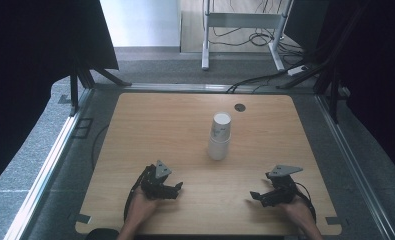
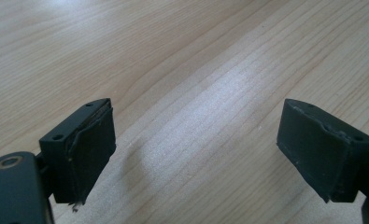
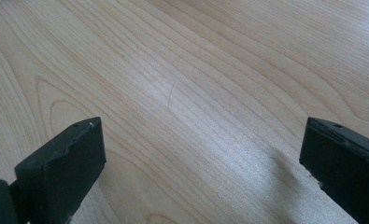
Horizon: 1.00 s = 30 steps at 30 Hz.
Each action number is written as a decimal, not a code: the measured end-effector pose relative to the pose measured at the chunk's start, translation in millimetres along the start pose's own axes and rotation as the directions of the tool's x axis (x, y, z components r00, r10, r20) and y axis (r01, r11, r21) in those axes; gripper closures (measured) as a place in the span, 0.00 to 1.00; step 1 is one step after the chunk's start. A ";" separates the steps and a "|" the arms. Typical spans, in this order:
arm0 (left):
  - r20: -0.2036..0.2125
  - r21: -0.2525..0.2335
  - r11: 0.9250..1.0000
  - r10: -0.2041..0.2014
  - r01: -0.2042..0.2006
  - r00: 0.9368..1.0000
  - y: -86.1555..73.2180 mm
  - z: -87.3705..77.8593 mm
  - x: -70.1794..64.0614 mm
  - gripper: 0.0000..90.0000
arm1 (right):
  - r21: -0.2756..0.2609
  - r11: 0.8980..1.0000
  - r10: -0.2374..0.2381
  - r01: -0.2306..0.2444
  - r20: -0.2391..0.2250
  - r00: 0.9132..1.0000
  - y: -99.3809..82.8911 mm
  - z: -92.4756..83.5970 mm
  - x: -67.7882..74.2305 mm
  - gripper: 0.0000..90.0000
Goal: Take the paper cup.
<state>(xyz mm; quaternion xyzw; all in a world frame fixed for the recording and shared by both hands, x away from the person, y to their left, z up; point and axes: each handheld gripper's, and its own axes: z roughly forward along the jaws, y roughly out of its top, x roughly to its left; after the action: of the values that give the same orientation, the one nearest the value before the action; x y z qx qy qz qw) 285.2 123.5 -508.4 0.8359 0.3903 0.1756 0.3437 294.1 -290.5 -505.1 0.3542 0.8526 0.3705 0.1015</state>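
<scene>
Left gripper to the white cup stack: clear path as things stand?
Probably yes. The left gripper is open with nothing between its jaws, and bare table lies between it and the cup stack.

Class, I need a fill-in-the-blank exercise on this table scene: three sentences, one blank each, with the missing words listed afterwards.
1. The stack of white paper cups stands on the wooden ____.
2. The jaws of the left gripper and of the right gripper stand ____, with nothing between them.
3. In the high view, the cup stack stands ____ both grippers, farther from the person.

Missing words: table; open; beyond
</scene>
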 end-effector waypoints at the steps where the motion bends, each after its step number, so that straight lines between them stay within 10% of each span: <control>1: 0.003 -0.002 1.000 -0.002 0.002 1.000 0.0 0.1 0.0 0.13 | 0.001 1.000 -0.001 0.001 -0.003 1.000 0.1 0.1 0.1 0.00; 30: 0.019 0.013 1.000 0.011 -0.011 1.000 1.0 3.0 -3.4 0.12 | 0.003 1.000 -0.020 0.020 -0.007 1.000 1.3 0.5 2.7 0.00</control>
<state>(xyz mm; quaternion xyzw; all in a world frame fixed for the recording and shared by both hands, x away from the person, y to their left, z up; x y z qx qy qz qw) 285.3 119.1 -509.9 0.8419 0.3835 0.1669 0.3411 293.0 -287.8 -504.2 0.3446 0.8571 0.3692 0.1015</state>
